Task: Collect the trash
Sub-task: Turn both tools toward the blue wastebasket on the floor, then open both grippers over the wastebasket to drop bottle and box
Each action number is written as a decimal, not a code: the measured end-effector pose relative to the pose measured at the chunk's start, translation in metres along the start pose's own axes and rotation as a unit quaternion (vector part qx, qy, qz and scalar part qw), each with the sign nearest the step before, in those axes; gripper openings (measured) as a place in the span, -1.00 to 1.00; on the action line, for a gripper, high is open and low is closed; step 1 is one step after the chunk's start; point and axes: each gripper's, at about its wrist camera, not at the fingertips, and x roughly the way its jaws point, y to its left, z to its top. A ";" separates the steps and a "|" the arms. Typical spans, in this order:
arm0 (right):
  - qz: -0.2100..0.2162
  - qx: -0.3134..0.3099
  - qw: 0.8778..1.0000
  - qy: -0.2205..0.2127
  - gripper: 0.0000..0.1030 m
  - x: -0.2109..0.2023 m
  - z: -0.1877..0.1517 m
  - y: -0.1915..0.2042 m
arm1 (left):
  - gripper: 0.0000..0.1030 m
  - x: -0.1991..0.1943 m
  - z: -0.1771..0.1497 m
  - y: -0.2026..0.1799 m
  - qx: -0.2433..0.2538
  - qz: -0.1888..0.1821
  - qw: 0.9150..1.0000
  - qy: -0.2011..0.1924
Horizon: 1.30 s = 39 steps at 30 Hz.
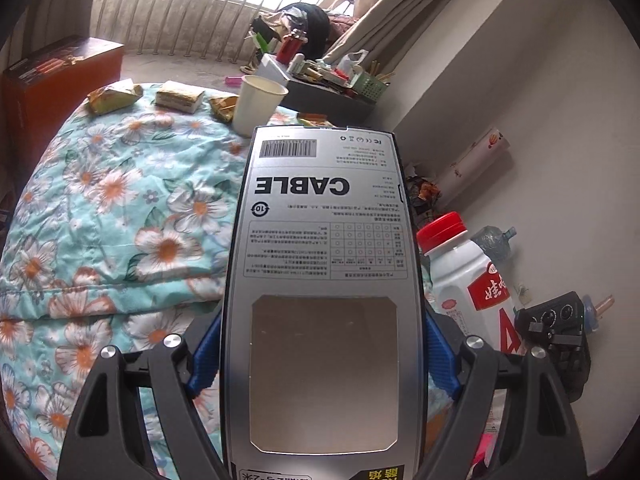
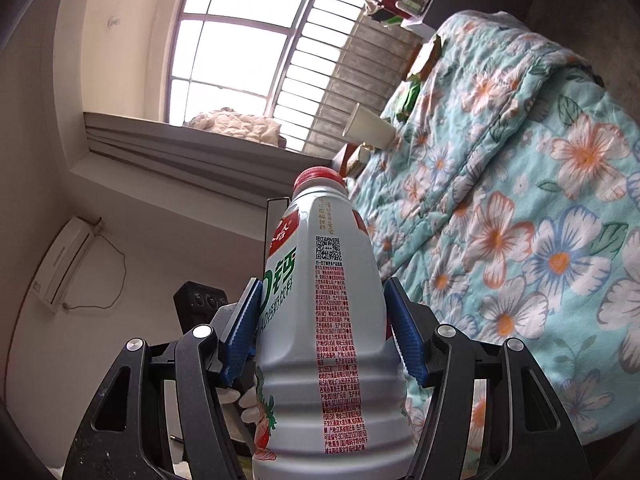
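My left gripper (image 1: 320, 354) is shut on a flat silver box printed CABLE (image 1: 320, 240), which stands up between the blue pads (image 1: 206, 356) above the flowered quilt (image 1: 100, 220). My right gripper (image 2: 320, 328) is shut on a white plastic bottle with a red cap (image 2: 324, 300), its blue pads (image 2: 404, 336) pressing both sides. That bottle (image 1: 472, 276) and the right gripper (image 1: 560, 332) also show at the right of the left wrist view. A white paper cup (image 1: 256, 104) and three crumpled wrappers (image 1: 114, 98) lie at the quilt's far end; the cup (image 2: 368, 128) shows in the right wrist view too.
A red-brown box (image 1: 60, 88) stands at the far left beside the bed. A cluttered dark table (image 1: 328, 80) sits under the barred window. A rolled paper tube (image 1: 476, 160) and a water jug (image 1: 494, 240) lie against the right wall. An air conditioner (image 2: 68, 260) hangs on the wall.
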 end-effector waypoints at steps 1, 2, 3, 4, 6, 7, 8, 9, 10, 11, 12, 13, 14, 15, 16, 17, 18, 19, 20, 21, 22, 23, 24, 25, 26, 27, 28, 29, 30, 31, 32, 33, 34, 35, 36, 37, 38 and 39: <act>-0.002 0.001 1.000 -0.010 0.13 -0.007 0.003 0.001 | 0.56 0.006 0.004 -0.011 0.012 -0.013 1.000 0.003; -0.003 0.001 1.000 -0.021 0.13 -0.014 0.005 0.001 | 0.56 0.013 0.008 -0.022 0.023 -0.027 0.999 0.008; -0.005 0.005 0.999 -0.033 0.13 -0.021 0.008 0.000 | 0.56 0.021 0.013 -0.033 0.031 -0.042 0.999 0.015; -0.009 0.009 0.999 -0.046 0.13 -0.031 0.010 -0.002 | 0.56 0.031 0.017 -0.045 0.039 -0.057 0.997 0.023; -0.015 0.016 0.997 -0.079 0.13 -0.061 0.016 -0.009 | 0.56 0.050 0.025 -0.075 0.066 -0.084 0.993 0.041; -0.023 0.019 0.995 -0.099 0.13 -0.076 0.018 -0.011 | 0.56 0.061 0.027 -0.093 0.083 -0.096 0.991 0.048; -0.033 0.019 0.992 -0.120 0.13 -0.092 0.021 -0.014 | 0.56 0.073 0.030 -0.111 0.100 -0.105 0.988 0.057; -0.047 0.020 0.988 -0.143 0.13 -0.109 0.022 -0.017 | 0.57 0.086 0.031 -0.130 0.115 -0.114 0.984 0.072; -0.066 0.022 0.984 -0.164 0.13 -0.126 0.024 -0.021 | 0.57 0.102 0.032 -0.149 0.128 -0.125 0.980 0.090; -0.084 0.026 0.979 -0.183 0.13 -0.142 0.025 -0.028 | 0.57 0.119 0.031 -0.169 0.138 -0.134 0.975 0.110; -0.099 0.035 0.974 -0.200 0.13 -0.157 0.026 -0.037 | 0.57 0.136 0.029 -0.188 0.146 -0.139 0.971 0.130; -0.112 0.050 0.969 -0.214 0.13 -0.171 0.028 -0.049 | 0.57 0.156 0.027 -0.207 0.154 -0.145 0.966 0.152; -0.126 0.063 0.964 -0.225 0.13 -0.184 0.027 -0.064 | 0.57 0.177 0.023 -0.226 0.163 -0.151 0.960 0.173; -0.138 0.078 0.959 -0.236 0.13 -0.195 0.028 -0.078 | 0.57 0.197 0.019 -0.242 0.167 -0.151 0.955 0.192; -0.146 0.098 0.953 -0.247 0.13 -0.204 0.028 -0.096 | 0.57 0.220 0.014 -0.259 0.171 -0.151 0.950 0.213; -0.151 0.116 0.948 -0.255 0.13 -0.212 0.029 -0.113 | 0.57 0.244 0.007 -0.274 0.176 -0.154 0.942 0.240; -0.154 0.132 0.943 -0.263 0.13 -0.218 0.031 -0.130 | 0.57 0.269 0.001 -0.286 0.175 -0.146 0.937 0.265; -0.159 0.157 0.936 -0.271 0.13 -0.225 0.033 -0.149 | 0.57 0.294 -0.005 -0.296 0.173 -0.132 0.933 0.285; -0.163 0.175 0.932 -0.273 0.13 -0.227 0.036 -0.168 | 0.57 0.318 -0.013 -0.307 0.178 -0.121 0.928 0.304; -0.167 0.186 0.928 -0.278 0.13 -0.228 0.039 -0.185 | 0.58 0.340 -0.021 -0.316 0.182 -0.107 0.925 0.316; -0.172 0.205 0.922 -0.281 0.13 -0.230 0.042 -0.203 | 0.59 0.361 -0.028 -0.324 0.186 -0.091 0.922 0.326; -0.175 0.220 0.918 -0.280 0.13 -0.230 0.047 -0.218 | 0.59 0.382 -0.034 -0.333 0.192 -0.081 0.918 0.337; -0.174 0.230 0.916 -0.279 0.13 -0.231 0.052 -0.234 | 0.61 0.401 -0.040 -0.338 0.195 -0.069 0.915 0.345; -0.174 0.243 0.912 -0.282 0.14 -0.233 0.054 -0.248 | 0.62 0.417 -0.044 -0.342 0.195 -0.056 0.914 0.350; -0.179 0.255 0.907 -0.283 0.15 -0.236 0.059 -0.261 | 0.62 0.434 -0.049 -0.348 0.198 -0.046 0.913 0.354; -0.185 0.260 0.904 -0.286 0.18 -0.236 0.067 -0.276 | 0.64 0.450 -0.053 -0.353 0.199 -0.041 0.912 0.357; -0.189 0.257 0.904 -0.286 0.20 -0.238 0.075 -0.290 | 0.68 0.464 -0.054 -0.354 0.194 -0.036 0.914 0.356; -0.192 0.265 0.902 -0.281 0.25 -0.240 0.081 -0.307 | 0.76 0.479 -0.055 -0.354 0.184 -0.029 0.917 0.352; -0.192 0.281 0.898 -0.278 0.41 -0.237 0.086 -0.328 | 0.78 0.492 -0.056 -0.351 0.173 -0.025 0.921 0.349; -0.196 0.293 0.895 -0.273 0.42 -0.240 0.085 -0.343 | 0.78 0.502 -0.059 -0.348 0.161 -0.020 0.924 0.346; -0.210 0.306 0.889 -0.270 0.42 -0.239 0.085 -0.360 | 0.78 0.511 -0.060 -0.345 0.150 -0.015 0.927 0.343; -0.230 0.320 0.879 -0.268 0.42 -0.237 0.083 -0.375 | 0.78 0.518 -0.060 -0.343 0.143 -0.010 0.929 0.341; -0.238 0.331 0.873 -0.267 0.42 -0.237 0.078 -0.382 | 0.78 0.522 -0.060 -0.339 0.137 -0.006 0.930 0.340; -0.239 0.339 0.869 -0.271 0.42 -0.238 0.072 -0.388 | 0.78 0.524 -0.060 -0.333 0.130 -0.005 0.930 0.342; -0.237 0.346 0.865 -0.275 0.42 -0.238 0.066 -0.392 | 0.78 0.524 -0.061 -0.331 0.124 -0.006 0.930 0.346; -0.231 0.348 0.864 -0.280 0.42 -0.239 0.061 -0.394 | 0.78 0.520 -0.060 -0.327 0.121 -0.008 0.930 0.348; -0.227 0.344 0.865 -0.287 0.42 -0.240 0.056 -0.391 | 0.78 0.516 -0.058 -0.324 0.118 -0.009 0.930 0.347; -0.227 0.339 0.865 -0.293 0.42 -0.242 0.052 -0.387 | 0.78 0.512 -0.056 -0.323 0.117 -0.012 0.932 0.342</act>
